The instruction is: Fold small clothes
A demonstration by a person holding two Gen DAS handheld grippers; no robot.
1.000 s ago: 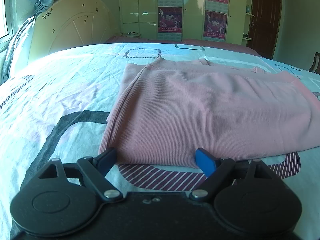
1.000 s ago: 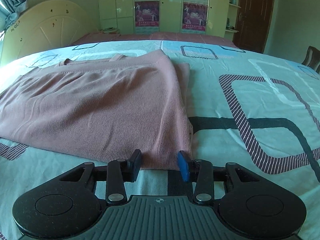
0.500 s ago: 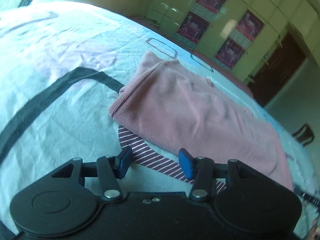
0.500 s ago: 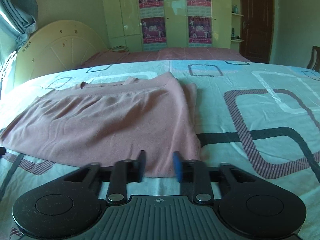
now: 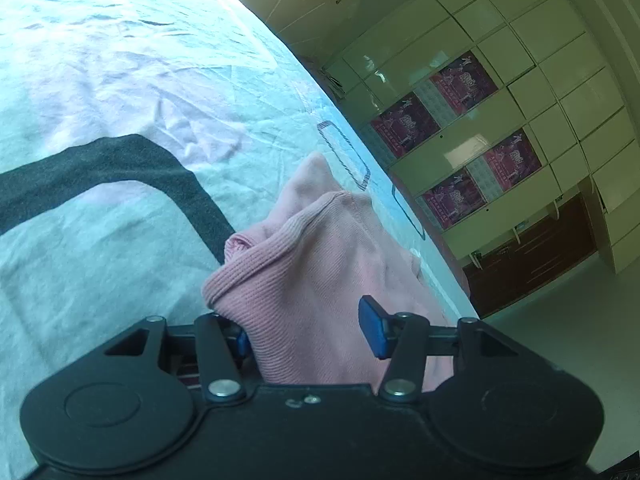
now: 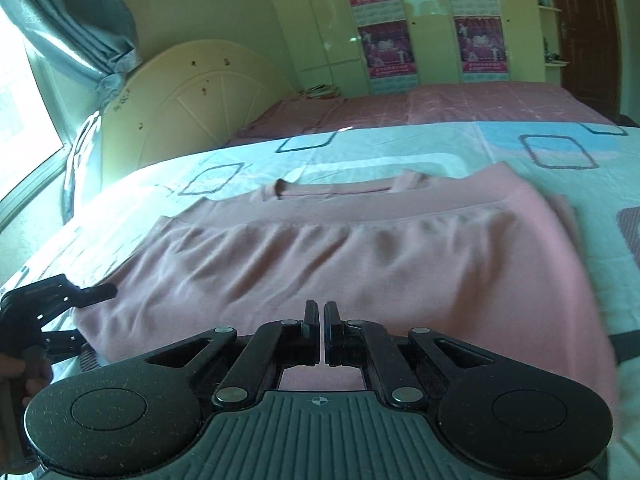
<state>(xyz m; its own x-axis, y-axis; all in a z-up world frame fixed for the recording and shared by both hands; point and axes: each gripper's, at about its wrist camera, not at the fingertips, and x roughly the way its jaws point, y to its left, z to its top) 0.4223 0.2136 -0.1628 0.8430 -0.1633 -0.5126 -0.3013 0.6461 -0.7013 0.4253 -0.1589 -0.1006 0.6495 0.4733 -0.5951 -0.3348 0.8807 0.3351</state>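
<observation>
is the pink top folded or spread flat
Folded: the pink top lies in layers on the bed sheet, its hem doubled over the neckline.

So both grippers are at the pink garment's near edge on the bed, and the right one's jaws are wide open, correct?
Not quite. In the right wrist view the right gripper has its jaws shut at the near edge of the pink garment. The rest holds: the left gripper is at that edge too, on the bed.

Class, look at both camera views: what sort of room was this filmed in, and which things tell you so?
Most likely a bedroom in a home. A bed with a patterned sheet fills the view, an arched headboard stands behind it, and a tall wardrobe lines the far wall.
</observation>
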